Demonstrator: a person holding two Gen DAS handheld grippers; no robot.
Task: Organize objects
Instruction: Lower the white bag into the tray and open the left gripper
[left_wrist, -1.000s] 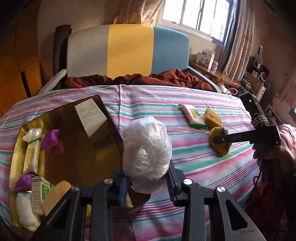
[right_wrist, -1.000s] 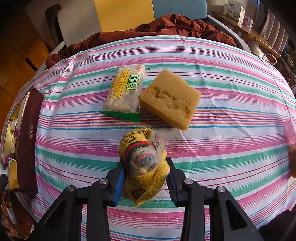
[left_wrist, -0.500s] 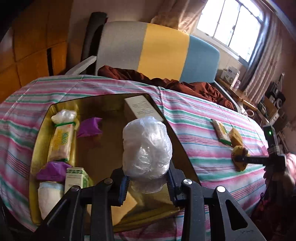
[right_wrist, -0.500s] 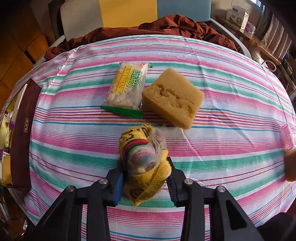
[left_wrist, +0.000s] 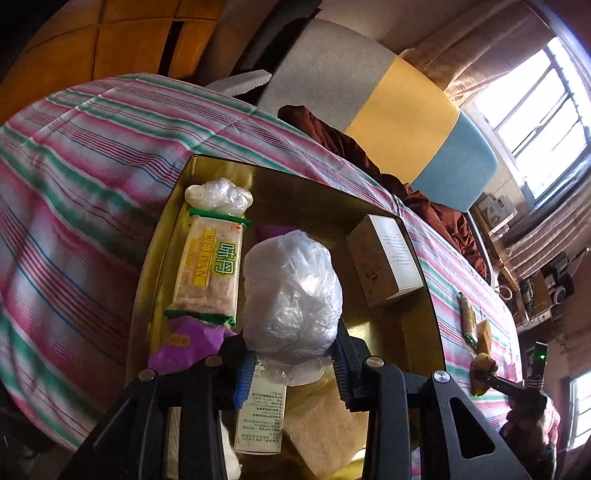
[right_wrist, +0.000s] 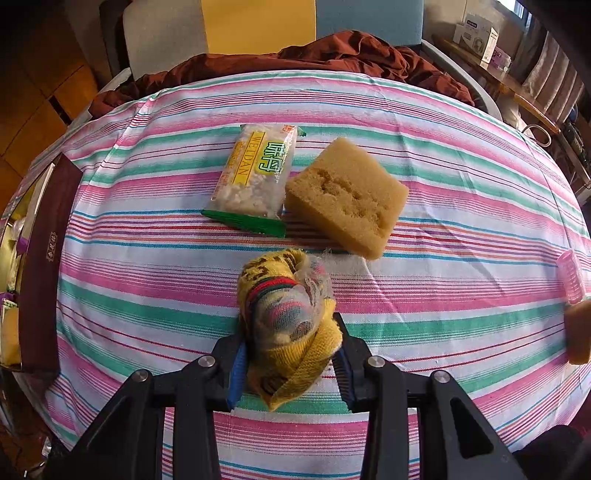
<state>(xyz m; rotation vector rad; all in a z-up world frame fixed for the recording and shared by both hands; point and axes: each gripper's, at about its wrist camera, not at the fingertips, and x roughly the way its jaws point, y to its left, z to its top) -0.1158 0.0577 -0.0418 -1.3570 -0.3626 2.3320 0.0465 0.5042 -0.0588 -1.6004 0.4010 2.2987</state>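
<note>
My left gripper (left_wrist: 291, 369) is shut on a crumpled clear plastic bundle (left_wrist: 291, 295) and holds it above the gold tray (left_wrist: 317, 206). In the tray lie a WEIDAN snack packet (left_wrist: 210, 273), a purple wrapper (left_wrist: 184, 343), a white plastic ball (left_wrist: 218, 195), a beige box (left_wrist: 384, 266) and a small printed carton (left_wrist: 260, 417). My right gripper (right_wrist: 290, 363) is shut on a rolled yellow patterned cloth (right_wrist: 288, 317) that rests on the striped tablecloth (right_wrist: 461, 206). Beyond it lie a second WEIDAN packet (right_wrist: 255, 177) and a tan sponge (right_wrist: 347, 199).
The tray's dark lid edge (right_wrist: 40, 266) lies at the left of the right wrist view. A pink hair roller (right_wrist: 572, 275) and a tan object (right_wrist: 580, 332) sit at the table's right edge. A colour-blocked chair (left_wrist: 388, 99) with brown cloth (right_wrist: 332, 51) stands behind.
My left gripper carried the plastic bundle leftward from the tray's right edge to over the tray's middle and rolled, tilting the view. The right gripper stayed put on the yellow cloth.
</note>
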